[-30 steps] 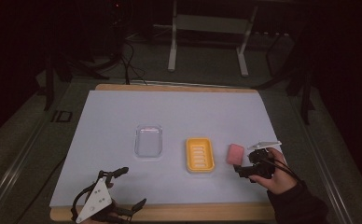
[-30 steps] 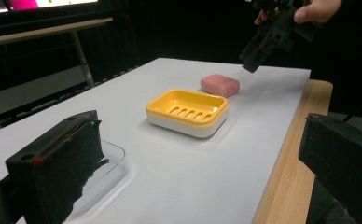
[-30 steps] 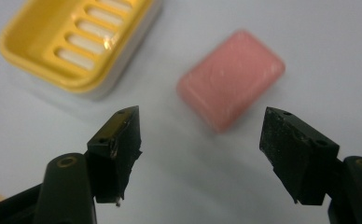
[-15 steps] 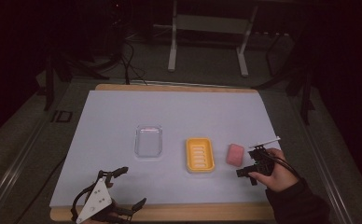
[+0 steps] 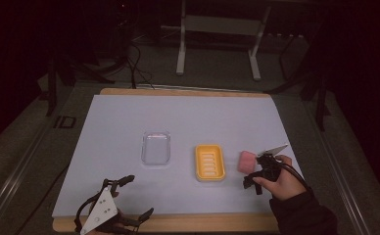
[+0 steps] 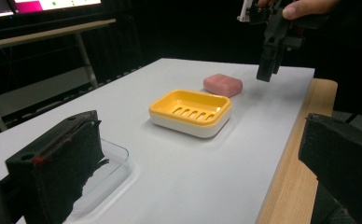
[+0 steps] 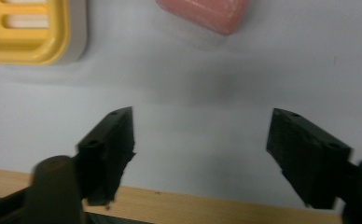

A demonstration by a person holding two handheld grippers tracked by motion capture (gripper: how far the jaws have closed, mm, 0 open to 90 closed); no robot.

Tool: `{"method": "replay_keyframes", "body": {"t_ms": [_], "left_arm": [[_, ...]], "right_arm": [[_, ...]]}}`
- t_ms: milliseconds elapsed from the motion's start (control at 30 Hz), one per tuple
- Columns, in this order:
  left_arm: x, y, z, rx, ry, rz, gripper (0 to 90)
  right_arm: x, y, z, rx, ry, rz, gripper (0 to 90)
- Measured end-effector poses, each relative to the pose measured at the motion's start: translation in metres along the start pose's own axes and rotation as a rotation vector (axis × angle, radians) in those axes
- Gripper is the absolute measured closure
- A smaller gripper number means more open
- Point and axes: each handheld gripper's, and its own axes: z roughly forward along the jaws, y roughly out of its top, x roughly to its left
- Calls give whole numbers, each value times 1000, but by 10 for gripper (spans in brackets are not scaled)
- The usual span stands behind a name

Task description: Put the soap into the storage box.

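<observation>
Pink soap bar (image 5: 246,161) lies flat on the white table cover (image 5: 188,122), just right of the yellow soap dish (image 5: 210,162). Right gripper (image 5: 256,171), jaws spread wide and empty, hangs just beside the bar, nearer the person. Left gripper (image 5: 129,198), jaws likewise apart, rests at the near-left edge, well apart from it.

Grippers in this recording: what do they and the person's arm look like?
Both are black two-jaw tools. The left claw carries a grey three-cornered plate with small dark marks; the right claw has a pale plate and a black trailing cable. The right arm wears a dark sleeve.
</observation>
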Motion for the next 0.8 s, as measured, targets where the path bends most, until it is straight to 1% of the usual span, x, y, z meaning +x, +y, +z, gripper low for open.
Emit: {"method": "replay_keyframes", "body": {"t_ms": [67,100,167,267,333,367,467,533,633,767,800], "left_arm": [[0,0,0,2,2,1,3],[0,0,0,4,2,2,3],[0,0,0,2,1,1,3],[0,0,0,2,1,2,3],[0,0,0,1,1,1,3],[0,0,0,2,1,1,3],[0,0,0,2,0,1,3],[0,0,0,2,-1,1,3],[0,0,0,2,-3,0,3],[0,0,0,3,-4,0,3],[0,0,0,3,-5,0,3]], "right_arm": [[3,2,1,9,3,16,227],[4,3,1,19,-4,34,228],[6,6,2,26,-24,45,234],[9,12,5,26,-49,73,281],[10,16,6,27,-51,80,300],[11,18,7,24,-50,84,285],[15,23,11,28,-61,91,277],[19,27,13,37,-75,91,200],[24,32,17,33,-92,96,203],[26,43,19,5,-111,137,216],[27,46,20,3,-121,144,225]]}}
